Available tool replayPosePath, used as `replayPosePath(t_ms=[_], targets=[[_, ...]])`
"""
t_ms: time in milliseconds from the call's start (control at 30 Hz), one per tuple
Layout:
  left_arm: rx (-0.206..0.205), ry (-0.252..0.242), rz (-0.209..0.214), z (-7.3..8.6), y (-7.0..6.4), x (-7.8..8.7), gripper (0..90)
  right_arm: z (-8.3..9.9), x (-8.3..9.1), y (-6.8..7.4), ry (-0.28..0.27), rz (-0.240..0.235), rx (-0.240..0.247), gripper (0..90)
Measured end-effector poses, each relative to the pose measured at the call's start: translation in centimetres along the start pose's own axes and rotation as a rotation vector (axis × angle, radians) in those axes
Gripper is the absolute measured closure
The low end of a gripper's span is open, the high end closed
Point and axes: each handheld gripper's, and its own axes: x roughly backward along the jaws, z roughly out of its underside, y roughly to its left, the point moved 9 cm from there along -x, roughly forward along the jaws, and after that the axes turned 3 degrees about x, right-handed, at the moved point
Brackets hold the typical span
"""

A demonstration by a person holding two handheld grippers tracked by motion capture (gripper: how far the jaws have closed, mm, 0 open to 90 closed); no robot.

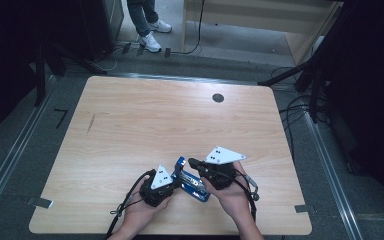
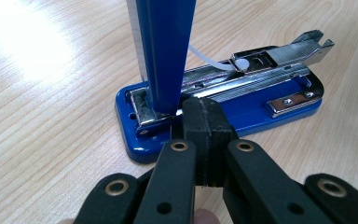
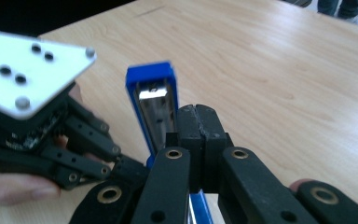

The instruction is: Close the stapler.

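A blue stapler [image 1: 190, 181] is lying on the wooden table [image 1: 145, 115], close to the near edge and a little right of its middle, between the person's two hands. Its blue top cover [image 2: 164, 51] is standing swung up, nearly upright at the hinge end, while the metal staple track [image 2: 256, 70] is lying exposed along the blue base [image 2: 242, 114].

The left gripper [image 2: 205, 119] is sitting at the hinge end of the stapler. Its black fingers [image 2: 198, 126] are pressing together with no gap showing between the pads, and their tips are resting just beside the foot of the raised cover, against the base; whether anything thin is being pinched between them is hard to tell from here.

The right gripper [image 3: 196, 122] is coming in from the stapler's other side. Its fingers [image 3: 209, 128] are likewise lying closed pad to pad, holding nothing visible, and sitting just beside the upright cover, whose open underside is facing the right gripper view's camera. In the high view both hands are cradling their grippers low over the stapler.
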Motion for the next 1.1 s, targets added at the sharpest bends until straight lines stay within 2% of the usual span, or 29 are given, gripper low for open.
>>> replayPosePath(t_ms=[500, 667, 800, 1100], targets=[[0.001, -0.003, -0.003, 0.0, 0.0, 0.0, 90.0, -2.9, -0.5, -0.3, -0.031, 0.033, 0.003, 90.0], [0.000, -0.003, -0.003, 0.0, 0.0, 0.0, 90.0, -4.0, -0.8, 0.1, -0.051, 0.024, 0.000, 90.0], [0.001, -0.003, -0.002, 0.0, 0.0, 0.0, 90.0, -4.5, -1.1, 0.8, -0.046, 0.006, 0.022, 90.0], [0.001, -0.003, -0.003, 0.0, 0.0, 0.0, 90.0, -4.3, -1.3, 1.5, -0.035, -0.012, 0.038, 90.0]])
